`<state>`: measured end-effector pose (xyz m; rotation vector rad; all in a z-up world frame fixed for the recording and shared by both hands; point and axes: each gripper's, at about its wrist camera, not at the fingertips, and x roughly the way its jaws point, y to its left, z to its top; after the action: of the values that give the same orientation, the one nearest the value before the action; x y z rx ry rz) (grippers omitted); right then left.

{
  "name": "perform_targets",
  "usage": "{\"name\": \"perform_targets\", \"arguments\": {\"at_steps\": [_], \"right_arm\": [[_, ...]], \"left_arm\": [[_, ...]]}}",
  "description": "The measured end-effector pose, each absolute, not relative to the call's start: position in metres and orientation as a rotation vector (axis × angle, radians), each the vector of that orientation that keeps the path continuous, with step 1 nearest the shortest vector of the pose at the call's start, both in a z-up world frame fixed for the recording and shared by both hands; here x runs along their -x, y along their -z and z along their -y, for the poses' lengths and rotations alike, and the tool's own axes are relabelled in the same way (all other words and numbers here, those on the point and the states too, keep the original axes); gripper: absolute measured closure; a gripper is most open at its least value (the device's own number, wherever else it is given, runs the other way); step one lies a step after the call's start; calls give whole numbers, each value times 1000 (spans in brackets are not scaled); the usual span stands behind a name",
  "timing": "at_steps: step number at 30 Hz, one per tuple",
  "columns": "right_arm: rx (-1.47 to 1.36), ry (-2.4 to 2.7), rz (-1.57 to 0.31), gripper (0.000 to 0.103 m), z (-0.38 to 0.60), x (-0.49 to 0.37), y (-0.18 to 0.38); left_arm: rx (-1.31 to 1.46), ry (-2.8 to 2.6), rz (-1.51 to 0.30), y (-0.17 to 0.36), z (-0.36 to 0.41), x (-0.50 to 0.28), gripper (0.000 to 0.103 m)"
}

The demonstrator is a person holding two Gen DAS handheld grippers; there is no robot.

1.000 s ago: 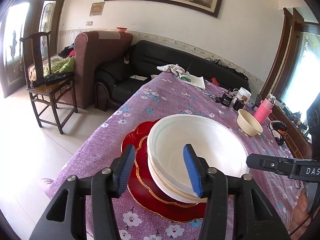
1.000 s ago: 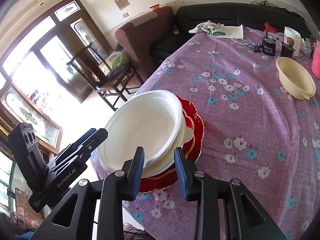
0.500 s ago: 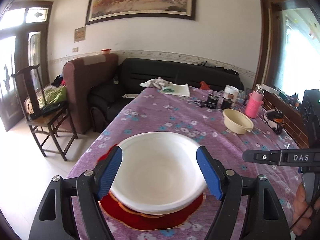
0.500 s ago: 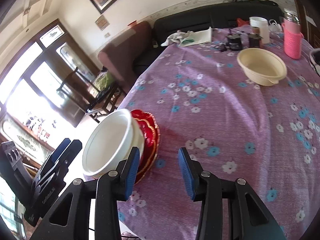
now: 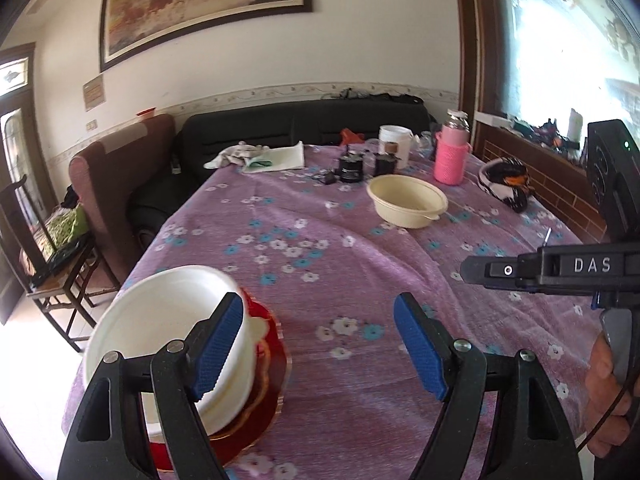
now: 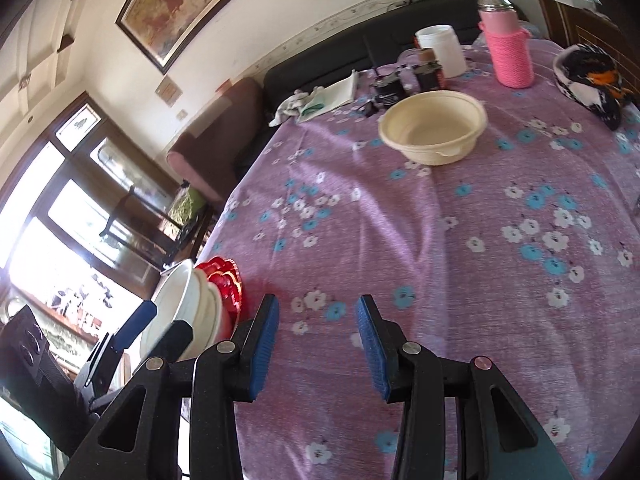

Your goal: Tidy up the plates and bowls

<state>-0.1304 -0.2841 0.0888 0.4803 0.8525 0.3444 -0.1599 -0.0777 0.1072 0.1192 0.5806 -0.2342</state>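
Note:
A stack of white bowls (image 5: 160, 328) sits on red gold-rimmed plates (image 5: 272, 364) at the near left corner of the table; it also shows in the right wrist view (image 6: 188, 312) with the red plates (image 6: 224, 280). A cream bowl (image 5: 406, 200) stands alone farther back, also in the right wrist view (image 6: 432, 126). My left gripper (image 5: 320, 344) is open and empty, just right of the stack. My right gripper (image 6: 316, 340) is open and empty over the bare cloth, right of the stack.
The table has a purple flowered cloth (image 5: 360, 264). At its far end stand a pink bottle (image 5: 452, 156), a white jar (image 5: 394, 144), dark small items (image 5: 352, 166), folded cloths (image 5: 264, 156) and a black-and-white hat (image 5: 506, 182). A sofa and chair stand beyond the left edge.
Both grippers have swung right, away from the bowl stack, toward the cream bowl. The left gripper has opened wider; the right has opened too. The stack has stayed on the red plates.

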Motion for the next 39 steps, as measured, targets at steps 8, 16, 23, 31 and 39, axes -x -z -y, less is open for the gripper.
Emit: {"name": "perform_targets", "arguments": {"at_steps": [8,16,23,31,39], "right_arm": [[-551,-282,-835,59,331,135,-77],[-591,-190,-816,59,373,131,-71],[-612,-73,-804,59,406,119,-72],[-678,-18,-845,59,415,44,-75],[-786,31,-950,59,405,-48,-32]], "left_arm": [[-204,293,-622,-91,133,143,26],[-163,397,-719,-85,179,77,26],[4,312,-749,-61,186,-19,26],[153,292,-741,-52,150,-39,26],[208,286,-794,-42,143,-50,26]]}}
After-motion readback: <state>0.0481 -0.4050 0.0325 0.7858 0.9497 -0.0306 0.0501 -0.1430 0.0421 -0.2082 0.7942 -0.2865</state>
